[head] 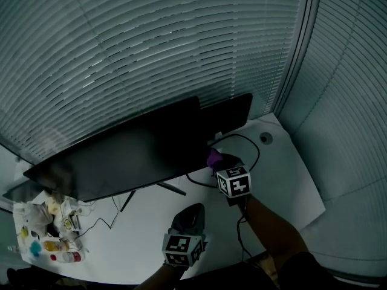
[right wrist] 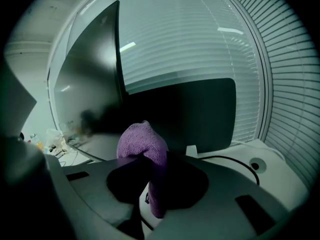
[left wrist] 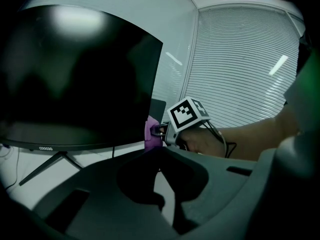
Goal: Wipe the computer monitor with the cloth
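Observation:
The dark monitor (head: 133, 150) stands on the white desk (head: 284, 174), its screen facing me. My right gripper (head: 219, 162) is shut on a purple cloth (head: 214, 158) and holds it at the screen's lower right corner. In the right gripper view the cloth (right wrist: 142, 141) bulges up from between the jaws (right wrist: 150, 156), right beside the monitor's edge (right wrist: 90, 84). My left gripper (head: 192, 209) hovers low over the desk in front of the monitor stand, jaws together and holding nothing. From the left gripper (left wrist: 161, 151) I see the cloth (left wrist: 151, 134) against the screen (left wrist: 75, 79).
A second dark screen (head: 233, 110) stands behind the first at the right. Black cables (head: 245, 141) loop across the desk near a round cable hole (head: 265, 138). Small bottles and clutter (head: 48, 231) crowd the desk's left end. Window blinds (head: 181, 41) run behind everything.

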A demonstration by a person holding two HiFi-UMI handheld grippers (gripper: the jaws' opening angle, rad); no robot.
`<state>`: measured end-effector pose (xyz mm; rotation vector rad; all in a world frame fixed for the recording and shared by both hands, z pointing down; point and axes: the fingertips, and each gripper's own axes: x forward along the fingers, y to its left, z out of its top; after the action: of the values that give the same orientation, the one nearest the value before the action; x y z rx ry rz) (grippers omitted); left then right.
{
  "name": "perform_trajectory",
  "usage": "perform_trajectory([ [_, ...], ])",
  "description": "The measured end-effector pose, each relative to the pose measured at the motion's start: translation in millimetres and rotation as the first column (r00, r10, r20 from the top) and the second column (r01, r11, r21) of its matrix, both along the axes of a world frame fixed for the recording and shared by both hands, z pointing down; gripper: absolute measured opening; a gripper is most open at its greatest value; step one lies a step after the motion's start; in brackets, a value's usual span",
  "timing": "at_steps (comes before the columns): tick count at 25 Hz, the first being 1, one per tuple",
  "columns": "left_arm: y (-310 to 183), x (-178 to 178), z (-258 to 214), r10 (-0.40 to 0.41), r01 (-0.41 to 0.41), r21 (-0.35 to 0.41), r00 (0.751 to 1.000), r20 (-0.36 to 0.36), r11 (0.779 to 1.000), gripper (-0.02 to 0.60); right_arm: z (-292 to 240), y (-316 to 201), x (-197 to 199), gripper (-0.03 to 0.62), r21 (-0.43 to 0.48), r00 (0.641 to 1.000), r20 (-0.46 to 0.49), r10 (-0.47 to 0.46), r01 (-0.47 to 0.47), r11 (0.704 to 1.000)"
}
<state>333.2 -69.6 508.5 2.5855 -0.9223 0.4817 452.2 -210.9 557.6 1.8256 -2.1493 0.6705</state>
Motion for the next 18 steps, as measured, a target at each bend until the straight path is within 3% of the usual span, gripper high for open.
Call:
perform_trajectory([
  [9,-14.2,1.7,-39.8,0.007,-0.003,0.101,0.999,-0.036,0.995,0.006,-62.9,-4.7,-3.1,0.08,0.102,0.999,-0.036,-0.01,0.013,0.995],
  [14,-21.7,9.2,-68.2,0.016,-0.009,0.103,0.998,-0.068,0.995,0.006,-101.2,-8.5,-0.1,0.08,0.144,0.998,-0.055,-0.017,0.025,0.989],
  [18,-30.6,9.0,-90.8,0.025,-0.014,0.146,0.997,-0.076,0.989,0.006,-134.0,-15.4,-0.4,0.08,0.185,0.997,-0.076,-0.02,0.033,0.982],
])
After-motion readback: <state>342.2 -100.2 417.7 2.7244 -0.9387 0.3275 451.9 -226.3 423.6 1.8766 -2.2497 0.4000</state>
